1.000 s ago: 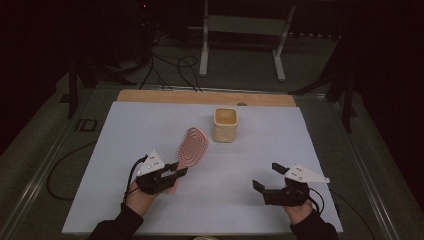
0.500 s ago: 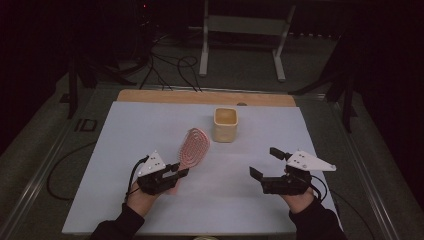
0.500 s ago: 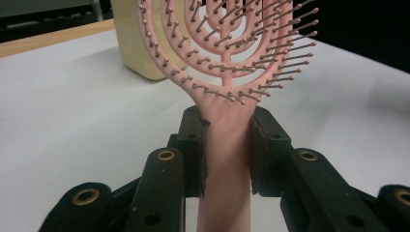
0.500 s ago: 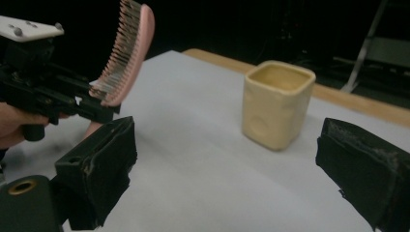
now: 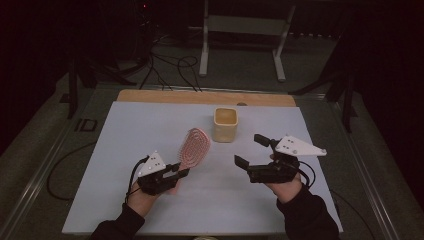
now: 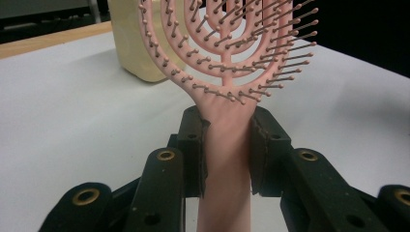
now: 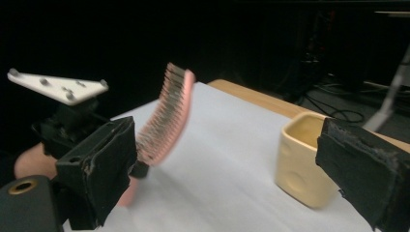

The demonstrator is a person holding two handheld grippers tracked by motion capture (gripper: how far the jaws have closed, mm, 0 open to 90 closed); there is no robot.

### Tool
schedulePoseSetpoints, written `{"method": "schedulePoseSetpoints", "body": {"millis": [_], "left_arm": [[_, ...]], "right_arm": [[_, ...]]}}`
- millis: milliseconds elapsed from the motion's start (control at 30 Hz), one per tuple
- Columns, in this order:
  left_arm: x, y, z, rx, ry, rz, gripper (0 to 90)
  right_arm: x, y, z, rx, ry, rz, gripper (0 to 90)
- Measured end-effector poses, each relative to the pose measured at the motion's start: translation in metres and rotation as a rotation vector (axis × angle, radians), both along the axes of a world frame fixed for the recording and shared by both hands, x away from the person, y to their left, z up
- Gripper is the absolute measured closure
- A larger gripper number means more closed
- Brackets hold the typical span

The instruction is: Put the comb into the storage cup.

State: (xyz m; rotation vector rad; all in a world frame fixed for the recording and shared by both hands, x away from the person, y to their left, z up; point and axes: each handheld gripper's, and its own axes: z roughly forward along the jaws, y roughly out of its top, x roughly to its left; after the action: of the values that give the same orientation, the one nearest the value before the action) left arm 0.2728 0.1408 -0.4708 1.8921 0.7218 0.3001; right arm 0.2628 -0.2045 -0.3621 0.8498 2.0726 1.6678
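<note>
Hairbrush [image 5: 194, 148]: left claw [image 5: 176, 174] is clamping its handle, raising it toward the far cup [image 5: 225, 124]; right claw [image 5: 252, 151] is gaping wide, holding nothing.

The high view is dim overall, with the white table sheet [image 5: 150, 130] as the brightest area and the room behind sinking into near black along the top and sides. Shadows under the hands are soft and faint. In the left gripper view, light is even and the pink hairbrush [image 6: 227, 53] is sharp. In the right gripper view, the brush shows motion blur and the background is black.
</note>
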Motion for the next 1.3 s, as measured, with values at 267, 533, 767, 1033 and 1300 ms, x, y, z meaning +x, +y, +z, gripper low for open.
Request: {"method": "schedulePoseSetpoints", "body": {"millis": [267,533,767,1033,1300], "left_arm": [[-0.001,-0.001,0.000,0.001,-0.003,0.006,71.5],[-0.001,-0.001,0.000,0.000,-0.007,0.010,71.5],[-0.001,-0.001,0.000,-0.005,-0.017,0.009,71.5],[-0.001,-0.003,0.000,0.009,-0.020,0.006,71.5],[-0.001,-0.004,0.001,0.006,-0.018,0.004,71.5]], "right_arm": [[0.009,0.023,0.002,0.025,0.012,0.058,7.3],[0.019,0.044,-0.001,0.043,0.043,0.074,7.8],[0.030,0.071,-0.006,0.044,0.094,0.074,8.0],[0.045,0.090,-0.018,0.079,0.193,0.041,13.2],[0.051,0.100,-0.023,0.075,0.254,0.051,22.3]]}}
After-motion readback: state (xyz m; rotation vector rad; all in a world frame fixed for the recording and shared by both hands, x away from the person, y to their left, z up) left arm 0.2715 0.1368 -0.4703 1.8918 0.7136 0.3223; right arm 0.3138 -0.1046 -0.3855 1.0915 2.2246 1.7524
